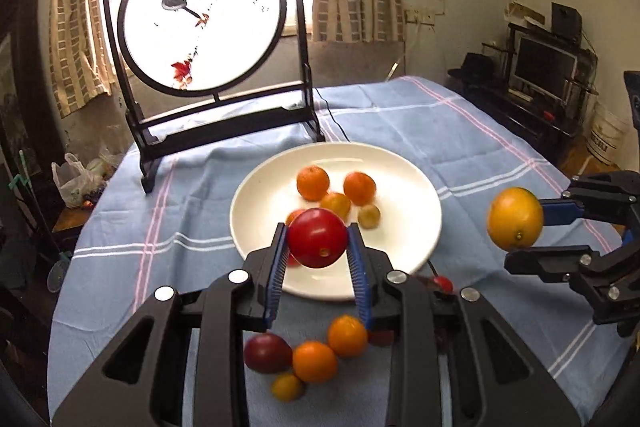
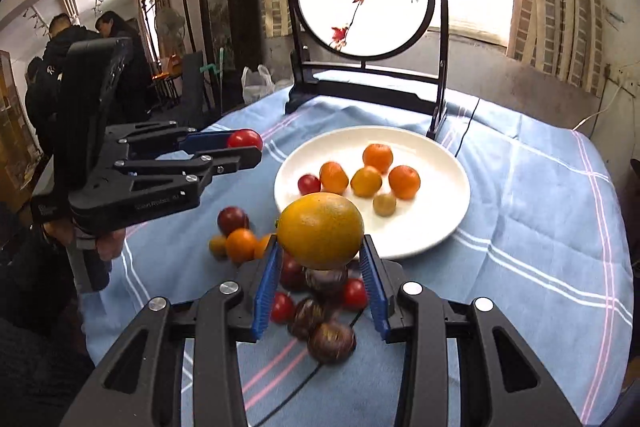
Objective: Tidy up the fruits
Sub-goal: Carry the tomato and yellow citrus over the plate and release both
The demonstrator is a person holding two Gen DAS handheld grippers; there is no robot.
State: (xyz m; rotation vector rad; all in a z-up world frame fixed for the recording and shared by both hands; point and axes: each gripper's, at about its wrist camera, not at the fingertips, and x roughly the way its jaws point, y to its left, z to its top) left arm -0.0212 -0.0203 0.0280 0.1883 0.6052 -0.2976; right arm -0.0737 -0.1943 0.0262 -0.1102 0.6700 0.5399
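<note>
Table under a blue woven cloth (image 1: pixel 460 131) with white and pink stripes; matte, slightly rumpled. At the far edge stands a dark-framed round screen (image 1: pixel 204 15) painted with birds, backlit.

White plate (image 1: pixel 408 227), glossy, shallow and round, sits mid-table. It already holds several small orange fruits, one yellowish one and a red one.

Right gripper (image 2: pixel 320 247): blue ribbed pads clamped on a large yellow-orange citrus (image 2: pixel 320 231), oval, with pebbled skin, held above the cloth just short of the plate rim.

Left gripper (image 1: pixel 317 239): pads closed on a red tomato (image 1: pixel 317 238), smooth and shiny, held over the near part of the plate.

Loose pile (image 2: pixel 320 307) on the cloth below: small red tomatoes, dark purple wrinkled fruits, small oranges.

Judgement: transfer step, both fruits lifted and in carry. The next move calls for bringing each over bare plate, lowering, then opening gently, since round fruit may roll.
</note>
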